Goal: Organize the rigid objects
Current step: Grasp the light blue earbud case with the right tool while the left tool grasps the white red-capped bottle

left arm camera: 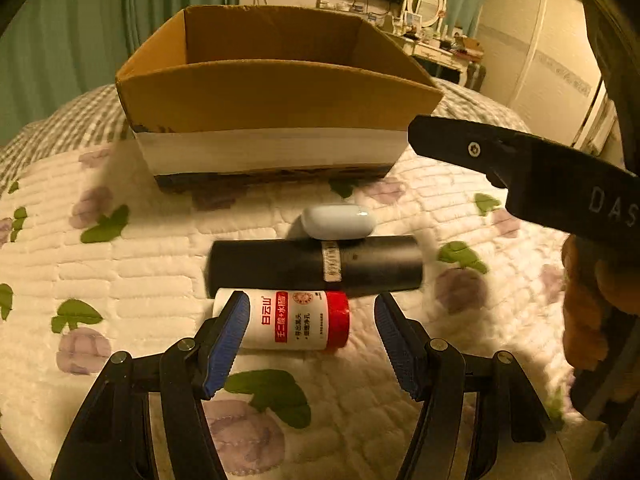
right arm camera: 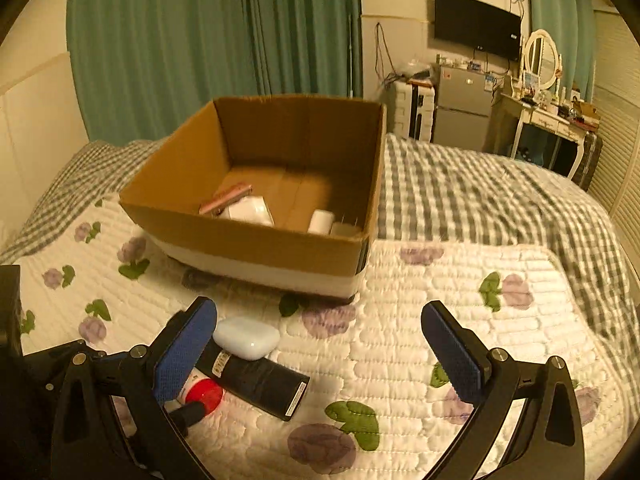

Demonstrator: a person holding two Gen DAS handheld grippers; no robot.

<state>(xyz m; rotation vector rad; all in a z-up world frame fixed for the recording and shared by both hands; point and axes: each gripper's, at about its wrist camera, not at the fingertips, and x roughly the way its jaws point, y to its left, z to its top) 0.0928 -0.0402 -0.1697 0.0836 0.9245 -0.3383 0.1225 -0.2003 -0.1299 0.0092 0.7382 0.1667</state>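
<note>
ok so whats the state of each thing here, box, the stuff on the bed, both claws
cardboard box: open at the top, a few small items inside
white bottle: lying on its side, red cap on
black cylinder: lying flat behind the bottle
pale blue case: closed, resting against the black cylinder
left claw: open, straddling the bottle, not gripping
right claw: open, holding nothing

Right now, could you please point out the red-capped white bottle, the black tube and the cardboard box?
red-capped white bottle (left arm camera: 296,320): left wrist view, on its label.
black tube (left arm camera: 280,264): left wrist view, mid-body.
cardboard box (right arm camera: 256,244): right wrist view, near wall.
</note>
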